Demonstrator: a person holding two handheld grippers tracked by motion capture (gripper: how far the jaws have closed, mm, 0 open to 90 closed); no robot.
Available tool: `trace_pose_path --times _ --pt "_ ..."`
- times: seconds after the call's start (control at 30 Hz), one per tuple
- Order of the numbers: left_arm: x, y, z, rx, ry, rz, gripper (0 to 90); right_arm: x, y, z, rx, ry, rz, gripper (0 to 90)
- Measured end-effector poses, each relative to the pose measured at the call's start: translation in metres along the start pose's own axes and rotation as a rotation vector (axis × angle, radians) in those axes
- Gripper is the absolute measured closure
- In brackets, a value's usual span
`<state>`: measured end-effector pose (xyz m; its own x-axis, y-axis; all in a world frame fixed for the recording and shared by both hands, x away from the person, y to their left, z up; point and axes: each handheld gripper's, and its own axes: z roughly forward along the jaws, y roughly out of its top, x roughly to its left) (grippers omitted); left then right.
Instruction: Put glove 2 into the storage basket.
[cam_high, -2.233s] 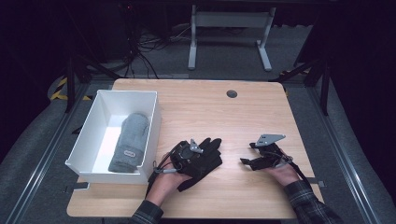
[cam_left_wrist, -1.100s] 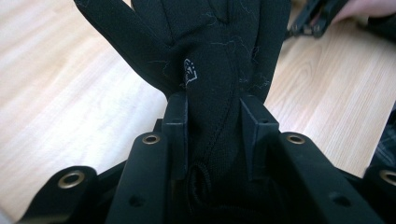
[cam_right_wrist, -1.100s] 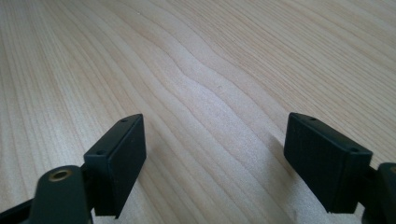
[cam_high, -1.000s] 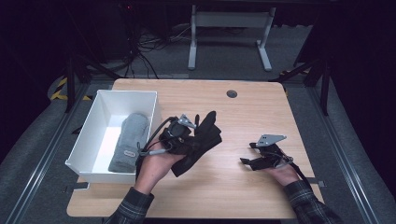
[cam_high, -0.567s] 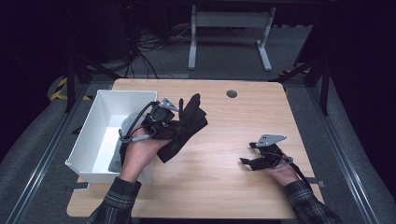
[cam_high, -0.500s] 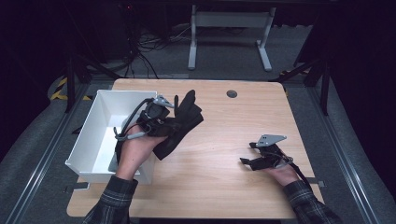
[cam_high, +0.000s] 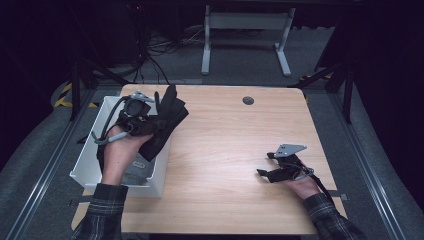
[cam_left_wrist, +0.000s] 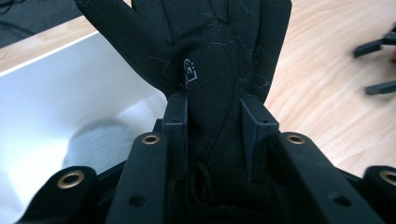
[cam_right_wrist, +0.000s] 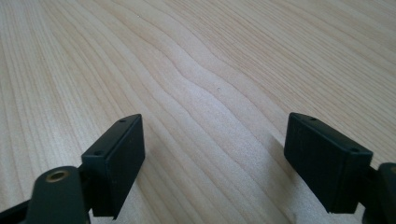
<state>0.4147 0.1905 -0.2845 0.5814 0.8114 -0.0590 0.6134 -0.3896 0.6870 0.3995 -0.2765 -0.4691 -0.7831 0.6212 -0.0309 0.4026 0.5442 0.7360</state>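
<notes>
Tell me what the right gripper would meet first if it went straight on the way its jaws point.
Most likely the bare wooden table. The right gripper has open, empty jaws angled low over the tabletop, and nothing lies ahead of them. In the high view it points left across open wood; exact tilt is hard to judge.

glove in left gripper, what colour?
Black glove, small white logo; clearest in the left gripper view.

one wooden desk (cam_high: 220, 150). one white bin (cam_high: 90, 155) sits on its left side. one black glove (cam_high: 162, 122) hangs over the bin's edge, and one grey glove (cam_high: 135, 170) lies inside the bin. two hand-held grippers: the left gripper (cam_left_wrist: 212, 116) and the right gripper (cam_right_wrist: 212, 158), each with two black fingers (cam_right_wrist: 116, 158). two hands, two plaid sleeves (cam_high: 102, 212). one round dark hole (cam_high: 248, 100) near the desk's far edge.
</notes>
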Motion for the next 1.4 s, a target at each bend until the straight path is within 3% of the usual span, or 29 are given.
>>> trace_pose_path --times 0.23,0.3,0.43,0.6,0.77,0.93,1.23,1.4 --pt "0.026 -0.018 -0.004 0.004 0.053 -0.077 68.2 0.0 0.0 0.0 0.001 0.0 0.001 20.8" --pt "0.037 -0.028 -0.002 0.032 0.085 -0.104 68.1 0.0 0.0 0.0 0.0 -0.001 0.001 20.7" --pt "0.05 -0.044 0.007 0.067 0.096 -0.147 68.0 0.0 0.0 0.0 0.001 -0.001 0.001 20.7" --pt "0.057 -0.058 0.021 0.099 0.078 -0.173 67.8 0.0 0.0 0.0 0.001 -0.002 0.002 20.7" --pt "0.062 -0.072 0.046 0.171 0.096 -0.19 67.2 0.0 0.0 0.0 0.001 -0.002 0.002 20.7" --pt "0.065 -0.079 0.053 0.172 0.101 -0.2 64.7 0.0 0.0 0.0 0.001 -0.002 0.002 20.7" --pt "0.065 -0.073 0.047 0.141 0.13 -0.181 33.0 0.0 0.0 0.0 0.001 -0.002 0.002 20.7" --pt "0.064 -0.069 0.043 0.123 0.139 -0.17 26.2 0.0 0.0 0.0 0.0 -0.002 0.002 20.7"
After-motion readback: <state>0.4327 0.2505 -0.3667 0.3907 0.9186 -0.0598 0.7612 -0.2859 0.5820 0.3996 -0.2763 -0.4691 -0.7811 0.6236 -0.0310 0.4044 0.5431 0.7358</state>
